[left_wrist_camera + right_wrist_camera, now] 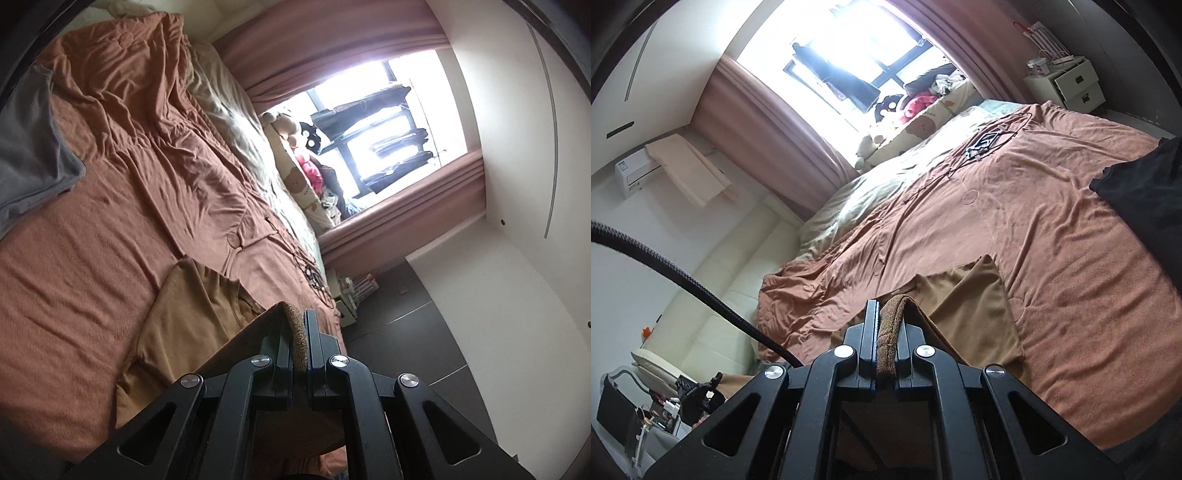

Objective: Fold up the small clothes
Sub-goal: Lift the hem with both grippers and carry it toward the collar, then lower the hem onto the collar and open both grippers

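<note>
Both the left gripper (pixel 301 325) and right gripper (pixel 888 314) were clamped on the tan garment's (pixel 192 317) ribbed hem (pixel 889 332), lifting it ahead of the fingers, probably to fold it over.

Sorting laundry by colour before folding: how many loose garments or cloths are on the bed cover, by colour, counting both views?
Tan-brown garment, gripped by left gripper and right gripper: 1
Grey cloth: 1
Black cloth: 1
Total: 3
</note>
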